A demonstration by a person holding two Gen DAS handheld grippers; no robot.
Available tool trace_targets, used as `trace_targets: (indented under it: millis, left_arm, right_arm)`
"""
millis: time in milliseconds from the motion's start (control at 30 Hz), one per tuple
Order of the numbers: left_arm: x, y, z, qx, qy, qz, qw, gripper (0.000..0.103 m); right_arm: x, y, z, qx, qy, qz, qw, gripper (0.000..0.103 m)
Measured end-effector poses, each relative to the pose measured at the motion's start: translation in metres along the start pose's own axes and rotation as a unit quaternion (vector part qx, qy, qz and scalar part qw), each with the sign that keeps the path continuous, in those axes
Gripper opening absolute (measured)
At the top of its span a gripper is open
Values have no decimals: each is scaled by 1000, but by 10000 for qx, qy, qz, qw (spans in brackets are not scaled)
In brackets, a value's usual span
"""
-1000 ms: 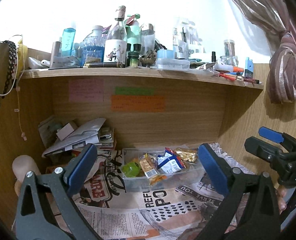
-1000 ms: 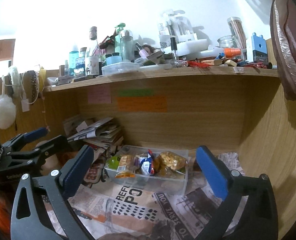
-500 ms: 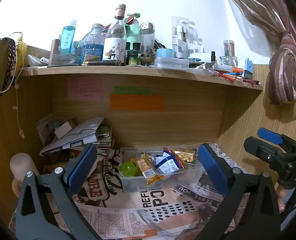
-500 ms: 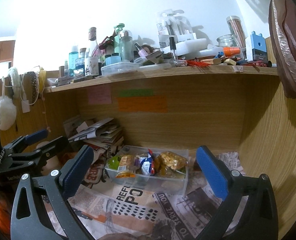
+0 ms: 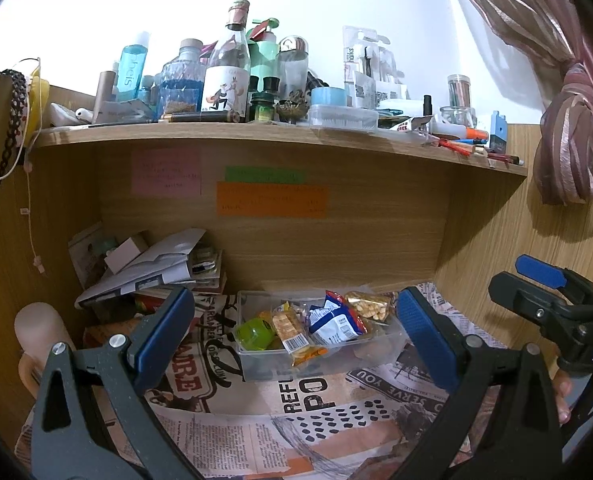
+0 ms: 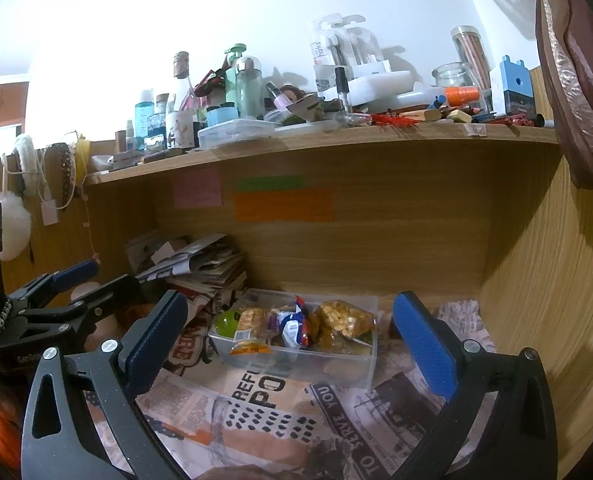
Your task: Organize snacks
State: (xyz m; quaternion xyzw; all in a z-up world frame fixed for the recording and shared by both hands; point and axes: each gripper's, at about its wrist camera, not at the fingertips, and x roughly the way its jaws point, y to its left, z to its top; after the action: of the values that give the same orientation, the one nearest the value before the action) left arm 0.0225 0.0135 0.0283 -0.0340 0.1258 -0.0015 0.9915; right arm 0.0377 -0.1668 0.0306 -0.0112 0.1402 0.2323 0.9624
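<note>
We note snacks gathered in clear container (image 5: 320,356) on newspaper-lined tabletop (image 5: 296,432), inside wooden alcove, near back wall. Contents: green round pack (image 5: 254,332), orange-labelled bar (image 5: 290,330), blue-white pouch (image 5: 332,320), bag of yellow bits (image 5: 370,306). We see no loose snacks outside container. Left hand-held gripper (image 5: 294,340) jaws wide apart, holding nothing. Right hand-held gripper (image 6: 290,340) likewise apart, empty. Both short of container, not touching. We judge sorting done or nearly so; perhaps only placing container left
</note>
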Motion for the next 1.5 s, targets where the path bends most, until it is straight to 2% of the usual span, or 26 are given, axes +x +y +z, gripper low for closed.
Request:
trace_targets:
  millis: [1133,1500]
  left_arm:
    - [6,-7,-2,-64,41,44,10000,103]
    - [6,-6,-1,-15,24,-43,10000,103]
  right_arm:
    - [4,3,-2,-11,35,4,10000,103]
    - [6,3,-3,-38,70,9,10000,103]
